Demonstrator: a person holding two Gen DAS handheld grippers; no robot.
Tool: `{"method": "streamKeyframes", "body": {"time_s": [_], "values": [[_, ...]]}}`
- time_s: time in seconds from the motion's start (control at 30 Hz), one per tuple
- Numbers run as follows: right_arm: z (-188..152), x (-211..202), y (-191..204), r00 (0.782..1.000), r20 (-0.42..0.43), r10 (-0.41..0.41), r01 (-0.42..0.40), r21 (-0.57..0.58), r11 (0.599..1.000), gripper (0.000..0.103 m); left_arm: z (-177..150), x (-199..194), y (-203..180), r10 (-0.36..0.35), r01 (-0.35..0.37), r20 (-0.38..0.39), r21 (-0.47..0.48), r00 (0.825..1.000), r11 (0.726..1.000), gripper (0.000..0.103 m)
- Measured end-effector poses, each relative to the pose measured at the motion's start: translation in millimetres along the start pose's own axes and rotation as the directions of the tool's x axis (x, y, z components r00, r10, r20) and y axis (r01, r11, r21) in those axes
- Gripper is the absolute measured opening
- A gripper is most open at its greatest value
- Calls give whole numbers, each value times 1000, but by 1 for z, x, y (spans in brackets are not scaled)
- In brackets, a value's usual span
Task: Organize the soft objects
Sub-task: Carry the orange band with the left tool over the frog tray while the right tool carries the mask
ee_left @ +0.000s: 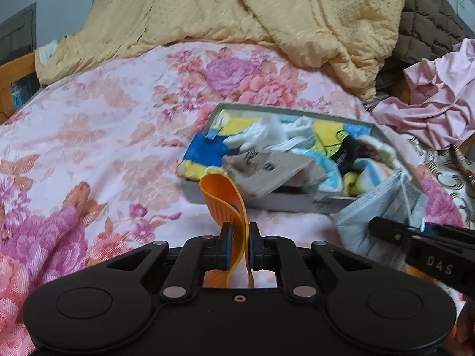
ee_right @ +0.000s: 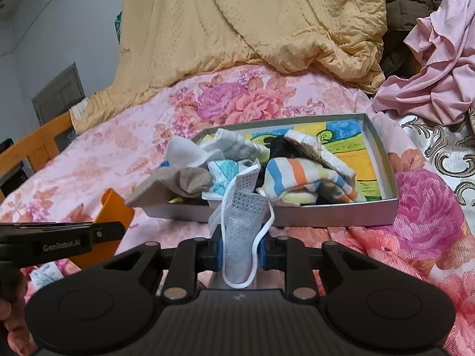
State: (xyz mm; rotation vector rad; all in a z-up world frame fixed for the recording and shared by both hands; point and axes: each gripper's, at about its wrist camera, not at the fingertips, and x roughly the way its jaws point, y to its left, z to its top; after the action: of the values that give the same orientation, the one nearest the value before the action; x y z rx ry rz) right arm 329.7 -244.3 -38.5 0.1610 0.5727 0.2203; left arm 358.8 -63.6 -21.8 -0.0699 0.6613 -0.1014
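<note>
My left gripper is shut on a bent orange rubbery strip, held just in front of a grey shallow box on the bed. The box holds several socks, among them a beige sock, a striped sock and white ones. My right gripper is shut on a grey-white face mask with white ear loops, at the box's near edge. The mask and right gripper arm show in the left view; the orange strip shows in the right view.
The box sits on a pink floral bedspread. A yellow quilt is heaped behind it. A pink garment and a brown quilted cover lie at right. A wooden bed frame is at left.
</note>
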Motion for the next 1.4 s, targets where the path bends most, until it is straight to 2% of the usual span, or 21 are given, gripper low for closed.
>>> {"method": "streamKeyframes", "body": {"time_s": [0.23, 0.4, 0.6, 0.8, 0.93, 1.03, 1.2, 1.4], "values": [[8, -16, -5, 997, 74, 30, -32, 22, 999, 24, 14, -14, -19, -26, 26, 59, 8, 998, 1000, 11], [15, -26, -9, 989, 148, 23, -25, 9, 1000, 24, 28, -15, -36, -57, 55, 100, 26, 993, 998, 11], [29, -34, -20, 966, 259, 22, -27, 16, 1000, 24, 52, -3, -52, -90, 89, 150, 16, 985, 996, 11], [59, -19, -44, 950, 312, -15, -2, 54, 999, 24, 88, 22, -68, -121, 126, 201, -15, 972, 992, 11], [73, 1, -63, 949, 311, -48, 21, 87, 996, 24, 102, 43, -84, -147, 146, 210, 20, 967, 989, 12], [76, 20, -86, 962, 269, -46, 2, 164, 986, 24, 103, 61, -91, -166, 163, 196, 27, 966, 986, 12], [78, 36, -118, 971, 221, -85, 28, 251, 967, 25, 98, 87, -96, -197, 199, 160, 2, 967, 980, 13], [76, 43, -116, 973, 193, -127, 84, 215, 973, 31, 89, 103, -99, -209, 213, 126, -21, 970, 977, 15]]}}
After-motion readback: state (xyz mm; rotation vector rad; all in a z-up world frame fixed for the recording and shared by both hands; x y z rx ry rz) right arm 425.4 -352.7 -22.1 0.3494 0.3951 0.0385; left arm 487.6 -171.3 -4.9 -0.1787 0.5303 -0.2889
